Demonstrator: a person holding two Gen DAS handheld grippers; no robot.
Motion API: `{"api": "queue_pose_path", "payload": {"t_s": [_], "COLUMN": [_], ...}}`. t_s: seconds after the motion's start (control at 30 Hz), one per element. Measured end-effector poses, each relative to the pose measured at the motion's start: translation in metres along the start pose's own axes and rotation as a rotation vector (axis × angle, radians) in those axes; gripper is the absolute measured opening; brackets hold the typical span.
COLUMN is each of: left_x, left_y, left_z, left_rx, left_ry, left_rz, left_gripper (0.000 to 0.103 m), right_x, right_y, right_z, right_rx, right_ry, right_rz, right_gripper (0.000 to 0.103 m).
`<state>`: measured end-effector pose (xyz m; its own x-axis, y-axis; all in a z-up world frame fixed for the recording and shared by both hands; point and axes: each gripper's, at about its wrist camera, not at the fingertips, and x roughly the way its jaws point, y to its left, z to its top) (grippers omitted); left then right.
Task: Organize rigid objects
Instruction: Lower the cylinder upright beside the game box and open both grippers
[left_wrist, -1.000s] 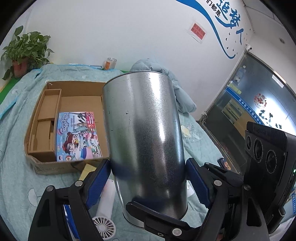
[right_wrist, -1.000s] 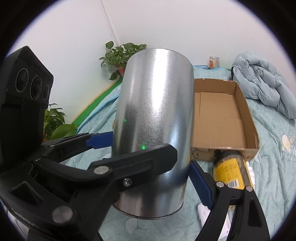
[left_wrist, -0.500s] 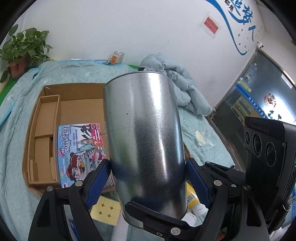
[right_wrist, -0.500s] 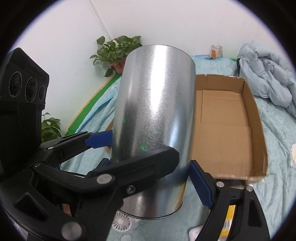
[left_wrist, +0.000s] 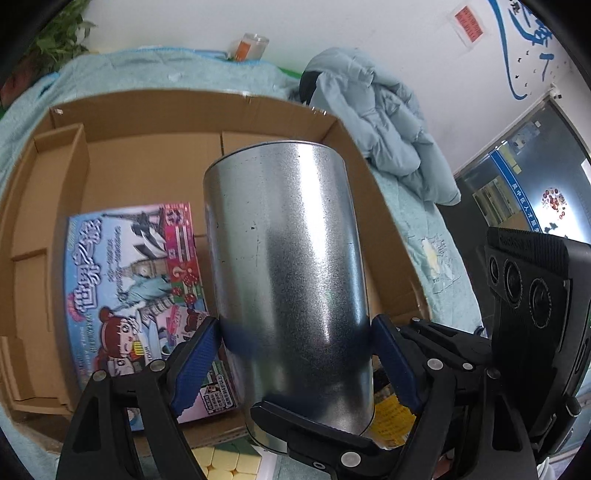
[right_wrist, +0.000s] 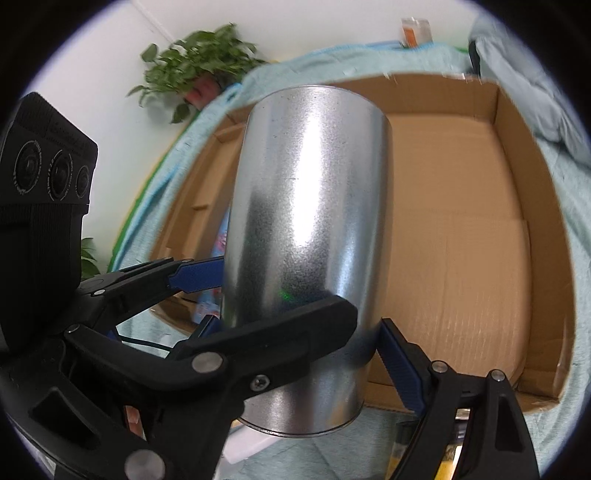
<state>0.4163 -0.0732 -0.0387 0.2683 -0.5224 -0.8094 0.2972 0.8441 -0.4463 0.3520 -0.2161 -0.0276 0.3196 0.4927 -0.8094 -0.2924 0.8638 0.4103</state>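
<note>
Over the cardboard box (left_wrist: 155, 122) now, both hand-held grippers (left_wrist: 295, 354) clamp the metal cylinder (left_wrist: 288, 266).

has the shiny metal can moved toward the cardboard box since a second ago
Yes. The shiny metal cylindrical can, clamped by both hand-held grippers, has moved forward over the open cardboard box, which now fills the view behind it.
</note>
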Motion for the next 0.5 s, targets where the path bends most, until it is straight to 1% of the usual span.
{"api": "queue_pose_path", "payload": {"t_s": [0.13,0.27,0.4,0.5], "left_x": [0.021,0.032,0.039,0.041], "left_y": [0.018,0.031,0.043,0.045], "left_z": [-0.001,-0.002,-0.002,-0.004], "left_rx": [-0.060,-0.095,-0.120,-0.121], "left_ry": [0.033,0.051,0.065,0.064], "left_rz": [-0.021,-0.018,-0.046,-0.049], "left_gripper": [0.081,0.080,0.081,0.081], "right_x": [0.017,0.030,0.035,0.037], "right_y": [-0.010,-0.013,-0.013,-0.014], "right_z": [-0.004,-0.004,-0.003,-0.002], "right_rx": [0.047,0.065,0.083,0.100], "right_ry": [0.038,0.065,0.063,0.064], "right_rz": [-0.004,-0.008,-0.025,-0.024], "right_gripper": [0.085,0.085,0.085,0.086]}}
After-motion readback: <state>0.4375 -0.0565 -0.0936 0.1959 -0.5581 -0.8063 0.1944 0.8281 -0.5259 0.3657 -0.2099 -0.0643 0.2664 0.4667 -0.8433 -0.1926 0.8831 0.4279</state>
